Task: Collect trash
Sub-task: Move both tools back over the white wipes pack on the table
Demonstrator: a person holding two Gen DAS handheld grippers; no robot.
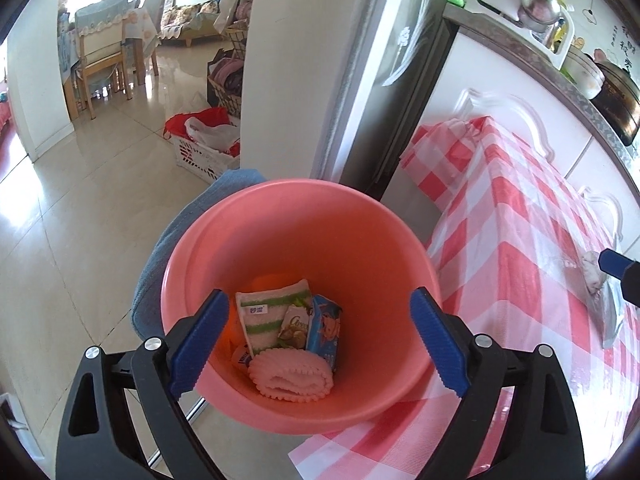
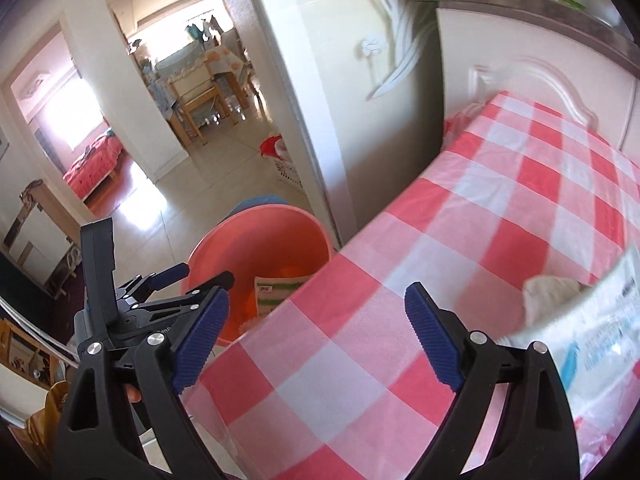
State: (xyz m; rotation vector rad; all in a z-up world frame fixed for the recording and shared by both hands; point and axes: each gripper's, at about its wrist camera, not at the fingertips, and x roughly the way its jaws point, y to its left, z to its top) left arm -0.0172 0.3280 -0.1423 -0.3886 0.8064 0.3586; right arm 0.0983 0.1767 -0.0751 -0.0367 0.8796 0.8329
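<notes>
Pink bin (image 1: 304, 240) of trash below open left tongs (image 1: 316, 340), right tongs (image 2: 316, 336) open, empty over checked tablecloth (image 2: 500, 208)

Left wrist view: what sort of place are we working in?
Likely a home kitchen: a counter crowded with pots, white cabinet doors, and a checked tablecloth beside the pink bin.

The right tool (image 2: 316, 336) hangs over the red-and-white checked plastic cloth covering the worktop (image 2: 500, 216), its blue ribbed fingers (image 2: 434, 344) spread wide with nothing between them. At nine o'clock the left tool (image 2: 192, 276), black with blue tips, sits by the round pink plastic bin (image 2: 288, 232), where a green-striped white packet (image 2: 280, 286) shows. At three o'clock lie a crumpled white tissue (image 2: 552, 290) and a clear printed plastic bag (image 2: 604, 344).
</notes>
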